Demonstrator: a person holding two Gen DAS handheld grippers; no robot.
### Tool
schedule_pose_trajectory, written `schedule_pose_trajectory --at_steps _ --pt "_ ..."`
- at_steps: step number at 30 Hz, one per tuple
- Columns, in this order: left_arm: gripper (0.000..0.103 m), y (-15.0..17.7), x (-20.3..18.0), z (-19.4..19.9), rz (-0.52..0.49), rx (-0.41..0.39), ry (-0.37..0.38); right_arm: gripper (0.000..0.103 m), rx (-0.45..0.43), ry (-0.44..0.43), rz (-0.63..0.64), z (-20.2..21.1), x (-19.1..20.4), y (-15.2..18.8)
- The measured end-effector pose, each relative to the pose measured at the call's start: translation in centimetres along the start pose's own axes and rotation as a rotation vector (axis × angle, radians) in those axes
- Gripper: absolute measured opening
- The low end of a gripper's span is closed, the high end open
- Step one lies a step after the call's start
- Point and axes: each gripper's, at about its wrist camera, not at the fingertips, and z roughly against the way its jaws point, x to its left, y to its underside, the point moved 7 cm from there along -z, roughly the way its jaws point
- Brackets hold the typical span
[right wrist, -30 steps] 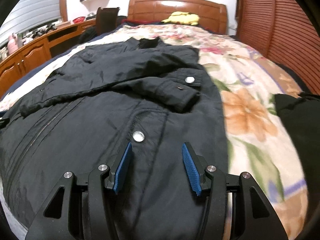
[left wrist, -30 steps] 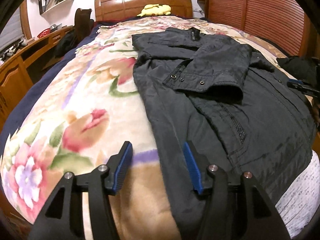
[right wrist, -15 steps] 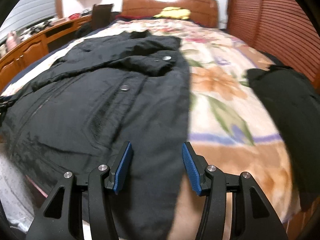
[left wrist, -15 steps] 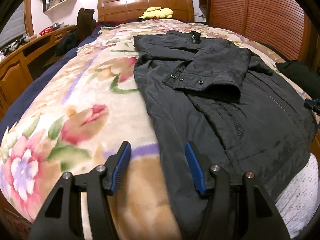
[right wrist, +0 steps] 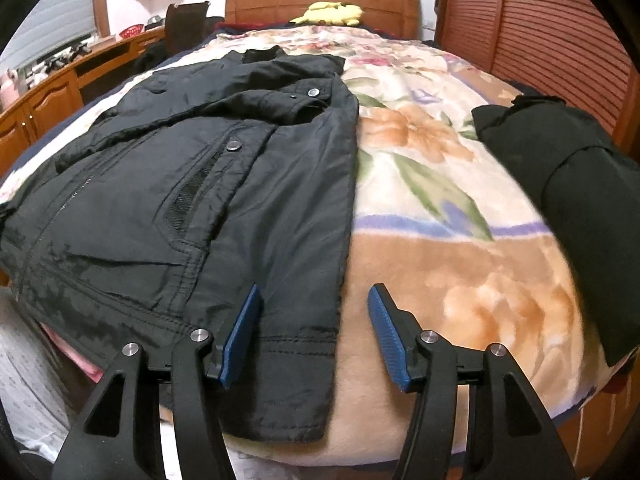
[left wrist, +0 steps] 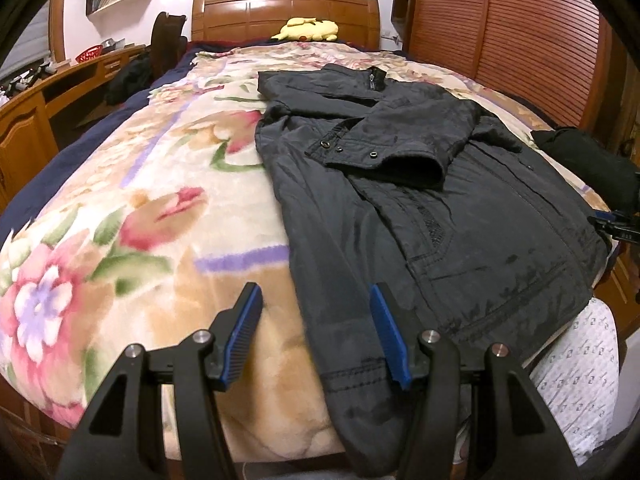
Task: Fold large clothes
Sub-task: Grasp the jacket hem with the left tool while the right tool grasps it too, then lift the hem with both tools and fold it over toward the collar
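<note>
Where the bed point(left wrist: 120, 208) fills both views, its floral blanket point(right wrist: 432, 184) runs from the near edge up to a wooden headboard point(left wrist: 284, 12), with a slatted wooden wall point(left wrist: 520, 32) along one side and a long wooden desk point(left wrist: 52, 92) along the other. Spread lengthwise on the blanket lies the dark jacket point(left wrist: 420, 184) — collar toward the headboard, hem draped over the near edge of the mattress. Both sleeves are folded in across its chest, one cuff point(left wrist: 384, 160) showing snap buttons in the left wrist view. A second dark garment point(right wrist: 568, 184) sits apart from the jacket, near the slatted wall. A yellow plush toy point(left wrist: 308, 29) rests against the headboard.

Near the hem, the left gripper point(left wrist: 316, 336) hovers with its blue-padded fingers spread wide, straddling one side edge of the jacket; nothing is between the pads but fabric lying flat below them. The right gripper point(right wrist: 316, 336) is likewise spread and unclenched at the opposite side edge of the hem — one finger over the jacket, the other over bare blanket. Whether either touches the cloth cannot be told.
</note>
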Motion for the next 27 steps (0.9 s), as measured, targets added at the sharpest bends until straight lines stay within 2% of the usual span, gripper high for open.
schedule_pose_trajectory --at_steps 5,8,9,10,12,13,14,16,20,27 --pt "0.055 0.6 -0.5 0.3 0.007 0.012 0.045 0.058 0.007 -0.057 -0.005 0.1 0.5 0.4" --pt "0.051 0.8 -0.9 0.5 0.015 0.001 0.065 0.054 0.0 -0.073 -0.026 -0.1 0.6 0.4" --pt "0.046 0.7 -0.9 0.5 0.032 -0.004 0.069 0.051 -0.003 -0.072 -0.027 -0.1 0.7 0.4" --pt "0.036 0.7 -1.0 0.6 0.034 -0.009 0.07 0.049 -0.008 -0.066 -0.02 -0.1 0.9 0.3" --pt "0.02 0.4 -1.4 1.0 0.028 -0.022 0.095 0.037 -0.014 -0.056 -0.003 0.0 1.3 0.1" --pt "0.016 0.2 -1.6 1.2 0.019 -0.026 0.095 0.032 -0.015 -0.055 0.005 0.0 1.4 0.0" --pt "0.014 0.1 -1.9 1.4 0.003 -0.026 0.093 0.022 -0.017 -0.054 0.019 0.1 1.7 -0.2" --pt "0.007 -0.6 -2.3 2.5 -0.033 -0.059 0.069 0.016 -0.023 -0.04 0.051 0.3 2.2 -0.6" --pt "0.004 -2.7 -2.6 5.4 -0.061 -0.14 0.052 0.01 -0.087 -0.004 0.132 1.8 3.3 -2.0" --pt "0.003 -6.1 -3.6 9.2 -0.108 -0.237 0.049 0.005 -0.259 -0.016 0.118 7.0 3.1 -6.1"
